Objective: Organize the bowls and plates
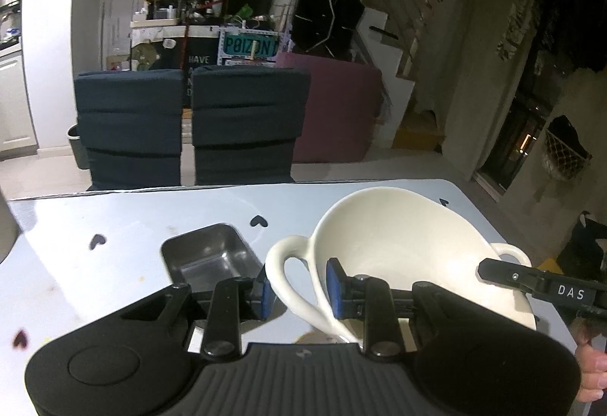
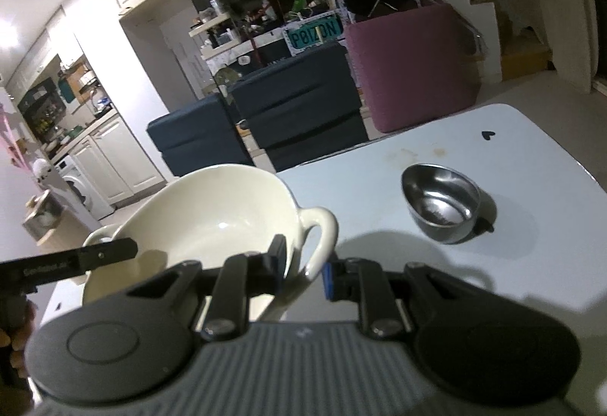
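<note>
White bowl [image 1: 409,249]: large, two loop handles, raised off the pale table [image 1: 114,264] and tilted; shadow on the tabletop beneath in the right wrist view. Empty inside.

Left gripper [image 1: 299,292]: clenched across one loop handle of the white bowl, one blue pad outside the loop, the other inside.

Right gripper [image 2: 303,273]: clenched likewise on the opposite loop handle of the white bowl, handle passing between the two pads. Bowl thus carried from both sides.

Square steel dish [image 1: 210,255]: just left of the white bowl in the left wrist view, flat on the table, empty, untouched.

Round steel bowl [image 2: 442,207]: right of the white bowl in the right wrist view, apart from it, resting tilted on the table, empty, untouched.

Chairs [image 1: 189,127]: two dark padded backs beyond the white bowl, at the far table edge. Purple block and cluttered shelves farther behind.

Plates: none in view.

Progress, as a judgement: early. Only the white bowl in hand, no stack or nest formed anywhere in view. Left to do: set the white bowl down at its place, then gather the square steel dish and the round steel bowl, probably inside or beside it. Destination not shown.

Risk, as a judgement: heavy glazed piece held only by thin handles; uneven lift likely to tip it.
</note>
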`<state>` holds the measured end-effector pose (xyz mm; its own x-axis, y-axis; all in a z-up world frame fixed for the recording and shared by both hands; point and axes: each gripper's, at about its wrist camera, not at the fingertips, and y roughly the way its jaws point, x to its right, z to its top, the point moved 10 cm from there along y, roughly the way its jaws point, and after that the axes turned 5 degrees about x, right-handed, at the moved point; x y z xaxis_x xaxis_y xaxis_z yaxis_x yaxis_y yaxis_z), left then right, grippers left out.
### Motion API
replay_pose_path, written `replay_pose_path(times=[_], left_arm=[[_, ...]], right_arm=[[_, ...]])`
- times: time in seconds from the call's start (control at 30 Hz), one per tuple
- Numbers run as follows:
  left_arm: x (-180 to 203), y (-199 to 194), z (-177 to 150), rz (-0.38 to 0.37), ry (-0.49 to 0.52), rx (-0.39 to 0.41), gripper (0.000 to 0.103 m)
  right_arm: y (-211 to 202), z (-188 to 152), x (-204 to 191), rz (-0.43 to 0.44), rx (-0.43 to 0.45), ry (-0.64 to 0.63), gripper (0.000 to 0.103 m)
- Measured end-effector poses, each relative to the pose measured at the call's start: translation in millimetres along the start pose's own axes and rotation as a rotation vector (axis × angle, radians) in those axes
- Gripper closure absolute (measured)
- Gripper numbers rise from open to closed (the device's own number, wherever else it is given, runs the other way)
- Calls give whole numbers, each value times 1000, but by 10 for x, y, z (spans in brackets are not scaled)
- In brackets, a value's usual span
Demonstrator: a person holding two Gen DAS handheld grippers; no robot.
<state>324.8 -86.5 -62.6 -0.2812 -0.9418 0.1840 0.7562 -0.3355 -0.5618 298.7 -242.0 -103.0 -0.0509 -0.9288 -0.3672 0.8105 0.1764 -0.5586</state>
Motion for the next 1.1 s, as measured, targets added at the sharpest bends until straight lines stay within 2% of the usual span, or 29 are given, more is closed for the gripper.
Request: replay_pose_path(times=[0.47,0.67,1.1], left_arm=[[-5,-792,-264,17,-6,68,73],[-106,-1006,-505,19,-39,54,73],[-419,-1351,-1013,28,-94,23,73]], right_arm=[[-460,-234,-221,79,16,-13,80],[-598,-381,-308,87,17,-51,80],[-690,-796,-529,116,-52,-86,80]])
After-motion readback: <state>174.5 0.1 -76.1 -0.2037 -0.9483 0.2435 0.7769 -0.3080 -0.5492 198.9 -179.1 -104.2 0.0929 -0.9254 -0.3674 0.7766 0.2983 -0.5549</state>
